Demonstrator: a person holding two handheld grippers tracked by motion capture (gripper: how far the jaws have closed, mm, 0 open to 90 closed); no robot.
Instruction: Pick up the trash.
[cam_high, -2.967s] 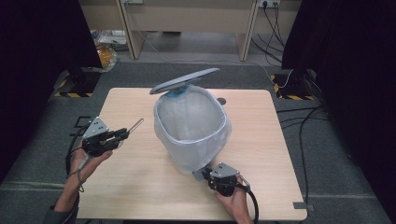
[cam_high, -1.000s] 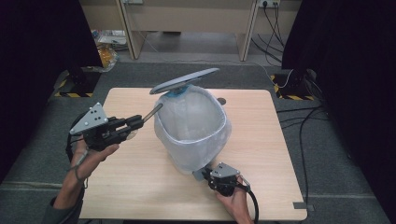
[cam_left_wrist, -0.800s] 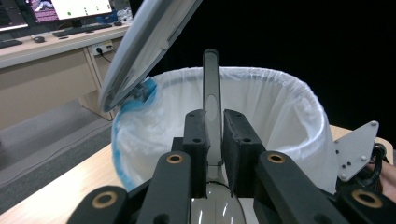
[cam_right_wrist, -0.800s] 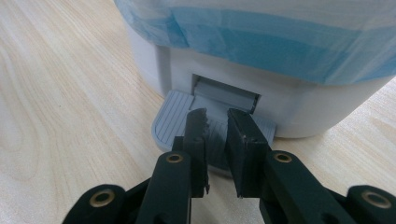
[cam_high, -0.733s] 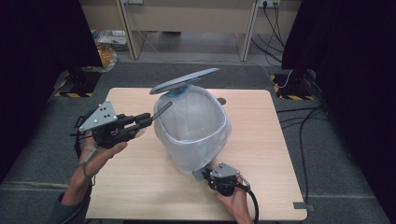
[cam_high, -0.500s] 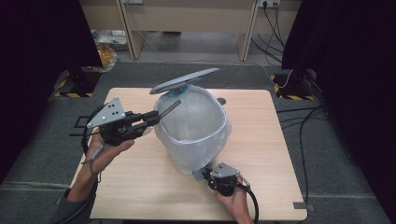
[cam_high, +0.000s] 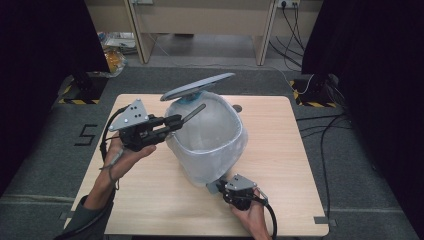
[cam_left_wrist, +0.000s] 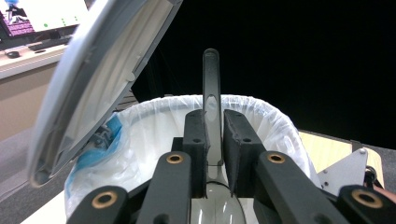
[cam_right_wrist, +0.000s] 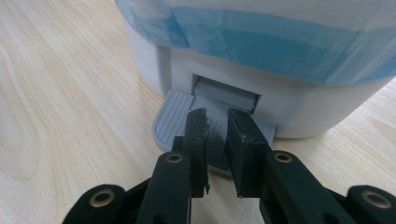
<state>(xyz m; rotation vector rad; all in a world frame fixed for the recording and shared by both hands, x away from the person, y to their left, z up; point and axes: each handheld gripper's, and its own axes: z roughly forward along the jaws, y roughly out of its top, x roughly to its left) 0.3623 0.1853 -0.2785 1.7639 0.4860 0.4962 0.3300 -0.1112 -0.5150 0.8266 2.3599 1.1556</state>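
At centre left of the high view, the left gripper (cam_high: 172, 122) is clenched on a grey spoon (cam_high: 192, 113) whose handle reaches over the rim of the white pedal bin (cam_high: 210, 142) at mid-frame. The bin is lined with a translucent bag, its grey lid (cam_high: 197, 86) tilted open. Lower right of centre, the right gripper (cam_high: 218, 186) presses its nearly closed, empty jaws on the grey pedal (cam_right_wrist: 180, 116).

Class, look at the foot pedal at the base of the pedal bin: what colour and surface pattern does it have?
The foot pedal is grey with fine parallel ribs, clearest in the right gripper view.
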